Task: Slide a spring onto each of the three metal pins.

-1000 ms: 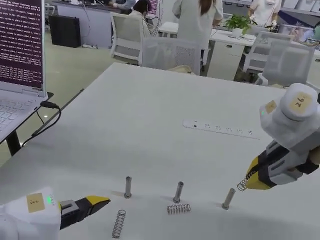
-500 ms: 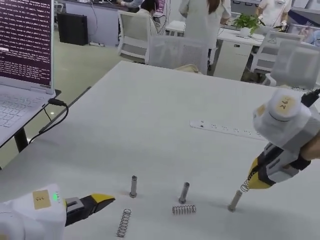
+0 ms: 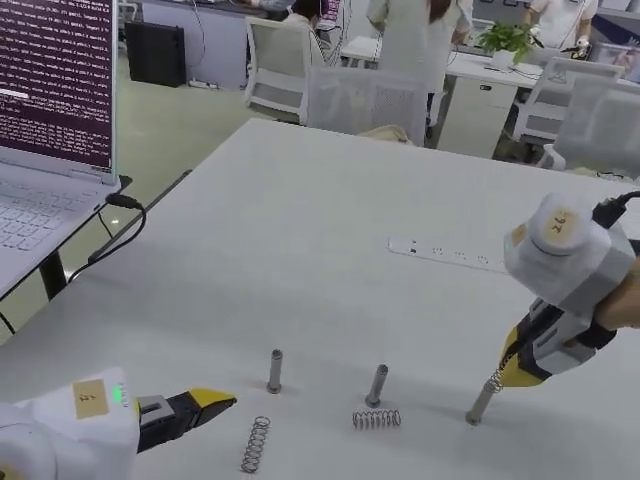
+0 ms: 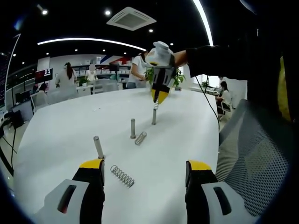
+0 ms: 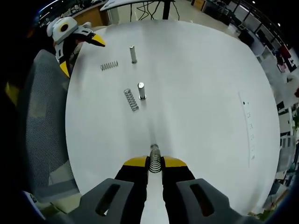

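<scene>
The right tongs (image 3: 510, 368) are clenched on a spring (image 3: 495, 379) whose lower end meets the tip of the end pin (image 3: 481, 402), right of the middle pin (image 3: 377, 385). A second spring (image 3: 376, 419) lies just before the middle pin, a third spring (image 3: 256, 444) and the last pin (image 3: 275, 370) to its left. Farther left, the left tongs (image 3: 215, 403) hover released above the surface (image 3: 300, 230).

open table (image 3: 330, 220) behind pins (image 3: 377, 385), loose springs (image 3: 376, 419) before them
</scene>
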Action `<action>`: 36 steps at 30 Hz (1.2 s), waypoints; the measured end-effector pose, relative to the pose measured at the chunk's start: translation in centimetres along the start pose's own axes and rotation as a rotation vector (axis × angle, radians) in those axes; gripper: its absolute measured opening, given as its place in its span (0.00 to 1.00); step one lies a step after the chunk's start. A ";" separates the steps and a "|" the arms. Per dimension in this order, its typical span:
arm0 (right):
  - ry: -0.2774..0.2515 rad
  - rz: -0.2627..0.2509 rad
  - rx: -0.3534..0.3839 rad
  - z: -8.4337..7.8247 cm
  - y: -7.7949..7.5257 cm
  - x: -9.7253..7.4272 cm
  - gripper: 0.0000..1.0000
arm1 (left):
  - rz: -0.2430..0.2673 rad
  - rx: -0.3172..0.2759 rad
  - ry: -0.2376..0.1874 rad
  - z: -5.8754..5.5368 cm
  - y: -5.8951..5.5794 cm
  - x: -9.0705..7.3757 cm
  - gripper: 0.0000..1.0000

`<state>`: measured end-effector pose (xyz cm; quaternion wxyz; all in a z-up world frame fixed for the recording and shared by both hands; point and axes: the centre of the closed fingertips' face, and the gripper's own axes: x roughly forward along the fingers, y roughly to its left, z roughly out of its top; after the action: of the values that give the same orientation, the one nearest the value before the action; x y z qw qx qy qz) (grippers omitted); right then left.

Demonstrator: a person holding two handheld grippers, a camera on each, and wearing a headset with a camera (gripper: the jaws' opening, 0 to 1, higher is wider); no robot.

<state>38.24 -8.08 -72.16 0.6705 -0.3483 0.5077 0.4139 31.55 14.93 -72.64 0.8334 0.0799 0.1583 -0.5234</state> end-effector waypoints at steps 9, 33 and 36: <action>0.004 0.016 0.006 -0.1 -0.1 1.3 0.08 | 0.002 -0.008 0.004 -0.2 0.1 -0.1 0.66; 0.020 0.023 0.031 -0.6 0.6 5.5 0.08 | -0.009 -0.005 0.010 -0.4 -0.1 0.2 0.65; 0.023 0.027 0.032 -0.6 0.8 5.6 0.08 | -0.009 -0.004 0.010 -0.3 0.0 0.2 0.65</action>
<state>38.10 -7.20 -77.82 0.6645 -0.3355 0.5263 0.4108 31.54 14.82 -73.03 0.8304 0.0803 0.1640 -0.5264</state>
